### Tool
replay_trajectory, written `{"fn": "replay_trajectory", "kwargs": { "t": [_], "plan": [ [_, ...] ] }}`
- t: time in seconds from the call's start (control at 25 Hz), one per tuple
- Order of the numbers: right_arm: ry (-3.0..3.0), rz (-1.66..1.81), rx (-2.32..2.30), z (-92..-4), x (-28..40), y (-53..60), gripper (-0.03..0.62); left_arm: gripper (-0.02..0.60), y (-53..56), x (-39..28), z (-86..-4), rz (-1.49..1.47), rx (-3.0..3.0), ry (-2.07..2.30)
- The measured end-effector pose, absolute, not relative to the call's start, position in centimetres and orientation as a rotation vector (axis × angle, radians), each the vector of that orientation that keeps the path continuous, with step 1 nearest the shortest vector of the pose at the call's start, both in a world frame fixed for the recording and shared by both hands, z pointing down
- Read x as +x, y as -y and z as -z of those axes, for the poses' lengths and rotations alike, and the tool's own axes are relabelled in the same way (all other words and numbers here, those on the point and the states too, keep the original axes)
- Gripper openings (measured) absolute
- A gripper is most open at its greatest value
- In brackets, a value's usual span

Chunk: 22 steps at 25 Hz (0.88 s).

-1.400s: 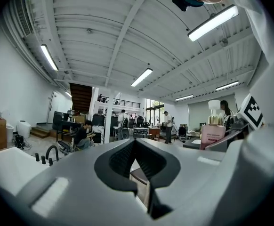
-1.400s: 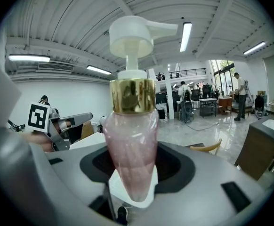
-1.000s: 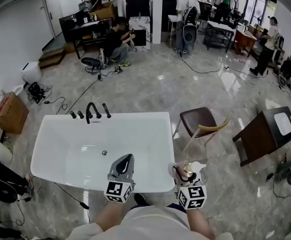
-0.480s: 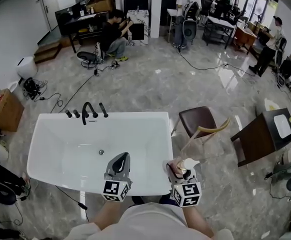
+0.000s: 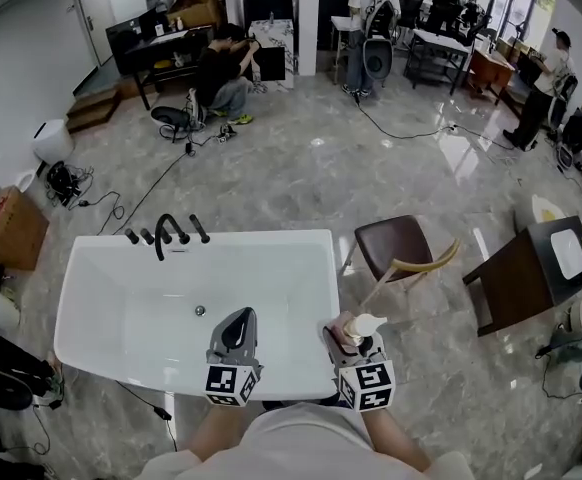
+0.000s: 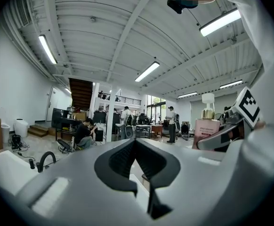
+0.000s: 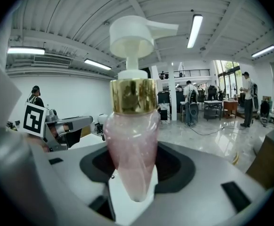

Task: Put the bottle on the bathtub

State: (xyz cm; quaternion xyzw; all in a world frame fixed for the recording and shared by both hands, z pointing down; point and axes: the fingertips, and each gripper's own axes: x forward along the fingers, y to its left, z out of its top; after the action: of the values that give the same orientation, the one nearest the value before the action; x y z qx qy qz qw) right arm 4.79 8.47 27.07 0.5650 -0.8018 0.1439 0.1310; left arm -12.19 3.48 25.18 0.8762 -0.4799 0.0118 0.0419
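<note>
Since both hands have shifted toward the tub (image 5: pixel 281 278) over the last 1 s, the right gripper (image 5: pixel 349 336), clamped on the upright pink bottle (image 5: pixel 360 326), now hangs at its near right corner, bottle unplaced, while the left gripper (image 5: pixel 238 325) hovers closed, empty.

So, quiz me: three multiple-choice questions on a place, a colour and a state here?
1. The brown chair stands:
A) right of the bathtub
B) inside it
C) left of it

2. The bottle has a collar coloured:
A) black
B) gold
C) green

3. The left gripper has its jaws:
A) gripping the bottle
B) wide apart
C) together, empty

Answers:
1. A: the head view shows it off the bathtub's right side.
2. B: a gold band circles its neck.
3. C: the tips meet, with nothing between.
</note>
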Motion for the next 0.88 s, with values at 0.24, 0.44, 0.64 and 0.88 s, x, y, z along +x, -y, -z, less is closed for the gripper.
{"fn": "replay_trajectory", "kwargs": {
  "t": [0.24, 0.44, 0.64, 0.88],
  "plan": [
    [2.320, -0.440, 1.633, -28.0, 5.6, -7.5, 0.217, 0.008, -2.6, -11.9, -25.3, -0.023, 2.654, 1.472],
    [2.304, -0.449, 1.637, -29.4, 6.3, -5.8, 0.218, 0.008, -1.1, -11.8, -26.7, -0.052, 2.637, 1.482],
    [2.266, -0.480, 1.653, -32.7, 6.8, -4.0, 0.218, 0.008, 0.1, -11.7, -29.2, -0.124, 2.635, 1.477],
    [2.236, -0.528, 1.654, -37.5, 7.3, -0.7, 0.218, 0.008, 3.0, -11.7, -32.8, -0.172, 2.622, 1.478]
  ]
}}
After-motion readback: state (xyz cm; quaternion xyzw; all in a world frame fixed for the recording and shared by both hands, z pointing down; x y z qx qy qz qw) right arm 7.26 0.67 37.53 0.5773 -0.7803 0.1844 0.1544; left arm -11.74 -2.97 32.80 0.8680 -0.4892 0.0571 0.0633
